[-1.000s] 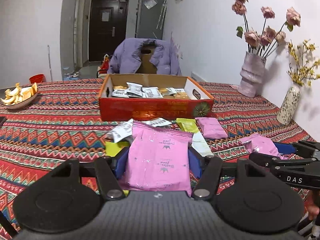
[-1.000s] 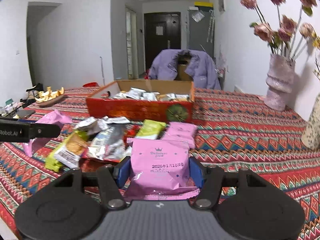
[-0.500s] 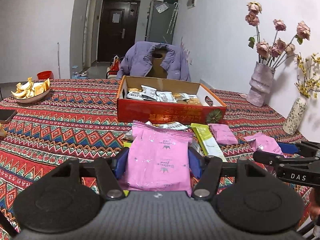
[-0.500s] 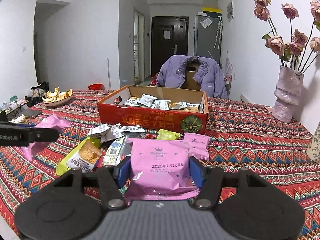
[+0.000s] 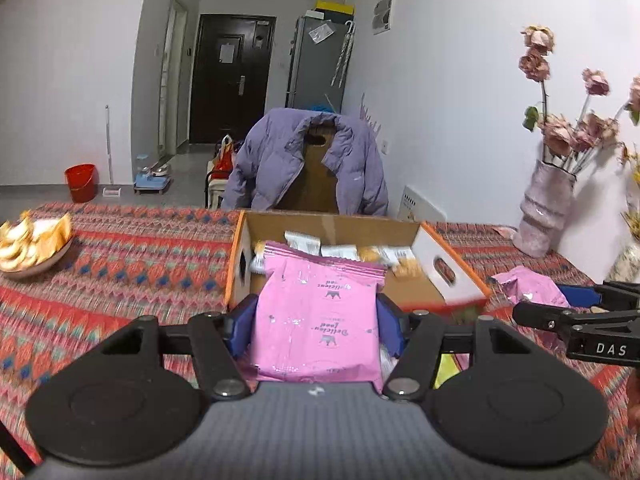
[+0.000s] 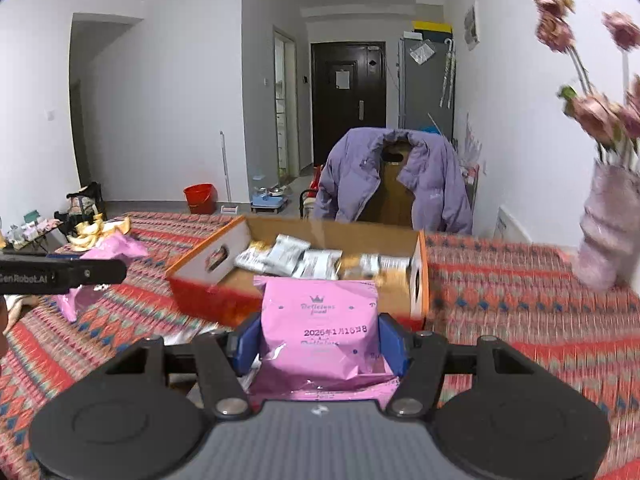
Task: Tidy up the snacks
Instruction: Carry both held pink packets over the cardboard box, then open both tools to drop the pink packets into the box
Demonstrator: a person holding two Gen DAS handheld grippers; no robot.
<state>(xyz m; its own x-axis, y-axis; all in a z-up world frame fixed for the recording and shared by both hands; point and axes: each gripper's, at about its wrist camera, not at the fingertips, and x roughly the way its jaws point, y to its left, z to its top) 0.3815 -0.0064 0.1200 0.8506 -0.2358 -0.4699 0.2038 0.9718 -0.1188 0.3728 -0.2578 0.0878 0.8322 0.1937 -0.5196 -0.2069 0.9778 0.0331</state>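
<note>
My left gripper [image 5: 316,320] is shut on a pink snack packet [image 5: 320,312], held just in front of the open cardboard box [image 5: 452,276]. My right gripper [image 6: 320,336] is shut on a second pink snack packet [image 6: 320,320], close to the near wall of the same box [image 6: 208,256]. Several silver and gold snack packets [image 6: 288,256] lie inside the box. The right gripper also shows at the right edge of the left wrist view [image 5: 576,300], and the left gripper at the left edge of the right wrist view [image 6: 64,272], each with its pink packet.
The table has a red patterned cloth [image 5: 120,264]. A bowl of orange peel [image 5: 32,244] stands at the left. A pink vase of dried roses [image 5: 544,208] stands at the right by the wall. A chair with a purple jacket [image 5: 304,160] is behind the box.
Both grippers have risen and moved forward to the box with their pink packets. The loose snacks on the cloth have dropped out of view below them.
</note>
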